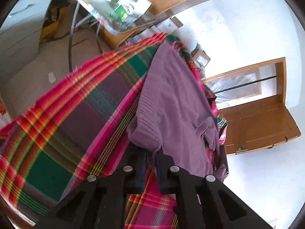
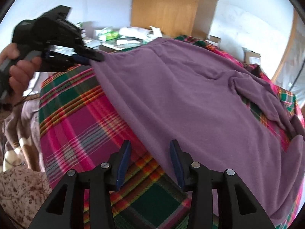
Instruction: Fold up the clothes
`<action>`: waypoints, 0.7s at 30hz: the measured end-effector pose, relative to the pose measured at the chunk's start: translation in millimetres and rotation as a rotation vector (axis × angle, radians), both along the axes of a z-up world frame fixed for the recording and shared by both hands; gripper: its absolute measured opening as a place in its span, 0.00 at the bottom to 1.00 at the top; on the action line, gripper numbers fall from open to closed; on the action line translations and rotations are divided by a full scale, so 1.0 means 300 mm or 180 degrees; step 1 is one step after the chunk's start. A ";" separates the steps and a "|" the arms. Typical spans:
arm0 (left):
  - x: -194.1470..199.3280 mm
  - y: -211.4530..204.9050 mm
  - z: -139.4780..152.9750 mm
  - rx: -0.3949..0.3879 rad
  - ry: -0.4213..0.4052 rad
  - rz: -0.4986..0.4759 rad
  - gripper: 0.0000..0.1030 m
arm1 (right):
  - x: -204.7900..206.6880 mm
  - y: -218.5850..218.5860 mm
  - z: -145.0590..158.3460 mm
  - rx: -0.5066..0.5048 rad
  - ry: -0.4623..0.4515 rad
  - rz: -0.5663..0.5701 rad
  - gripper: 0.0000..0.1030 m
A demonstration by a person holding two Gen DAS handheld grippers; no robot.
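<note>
Purple knit garment (image 2: pixel 190 99) spread on plaid blanket (image 2: pixel 76 114), corner lifted.

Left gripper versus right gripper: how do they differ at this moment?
The left gripper is shut on a corner of the purple garment, lifting it; the right gripper is open and holds nothing. The left is raised above the plaid cloth; the right hovers low at the garment's near edge. Both have black bodies and blue pads.

One purple garment (image 2: pixel 190 99), one plaid cloth (image 2: pixel 80 118), two tools (image 2: pixel 150 162), one hand (image 2: pixel 17 72).
</note>
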State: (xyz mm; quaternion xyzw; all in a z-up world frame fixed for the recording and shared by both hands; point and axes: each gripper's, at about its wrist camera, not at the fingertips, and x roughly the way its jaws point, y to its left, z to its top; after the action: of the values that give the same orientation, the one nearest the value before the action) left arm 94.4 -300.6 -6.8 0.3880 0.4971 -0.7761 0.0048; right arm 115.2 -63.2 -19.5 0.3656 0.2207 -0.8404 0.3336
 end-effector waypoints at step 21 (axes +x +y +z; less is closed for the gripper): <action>0.089 -0.173 -0.064 -0.0092 -0.0180 0.0340 0.07 | 0.065 -0.116 0.019 -0.0003 -0.0094 0.0166 0.05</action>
State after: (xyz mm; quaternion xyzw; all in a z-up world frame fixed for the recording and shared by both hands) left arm 121.2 -352.6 -26.1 0.3825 0.5056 -0.7706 0.0658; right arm 134.8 -98.1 -13.9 0.3719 0.2248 -0.8260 0.3589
